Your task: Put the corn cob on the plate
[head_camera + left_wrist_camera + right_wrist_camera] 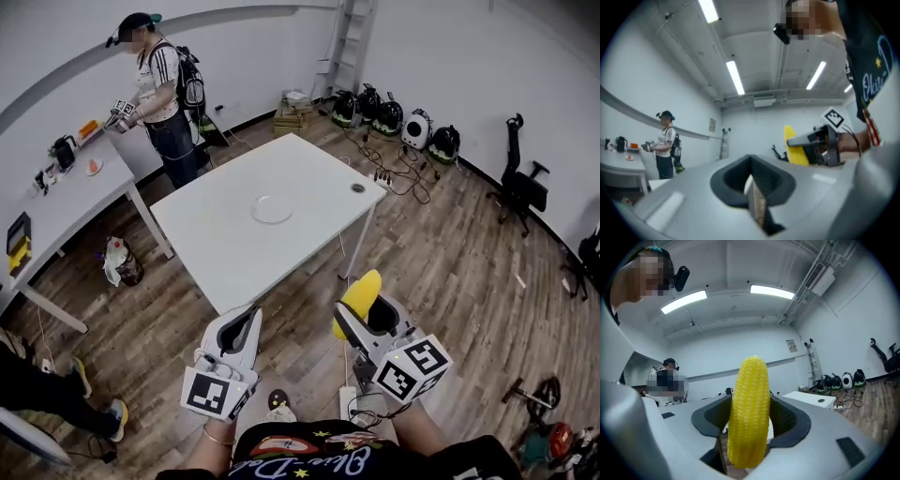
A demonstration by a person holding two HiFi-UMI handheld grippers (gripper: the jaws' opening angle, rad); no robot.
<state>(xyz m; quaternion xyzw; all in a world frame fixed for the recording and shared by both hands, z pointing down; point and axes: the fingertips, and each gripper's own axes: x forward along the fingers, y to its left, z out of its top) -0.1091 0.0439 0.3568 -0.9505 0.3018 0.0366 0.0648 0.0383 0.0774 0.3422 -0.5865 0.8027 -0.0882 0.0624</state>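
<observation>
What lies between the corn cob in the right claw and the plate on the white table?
In the head view, only a strip of wooden floor and bare white tabletop separate the corn cob from the plate.

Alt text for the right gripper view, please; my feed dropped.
A yellow corn cob, clamped between the jaws of the right gripper, fills the centre of the frame. Behind it are a white table and a ladder against the wall.

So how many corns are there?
1. The corn stands upright between the right gripper's jaws, held in the air short of the table. No other shows, though one could be hidden.
</observation>
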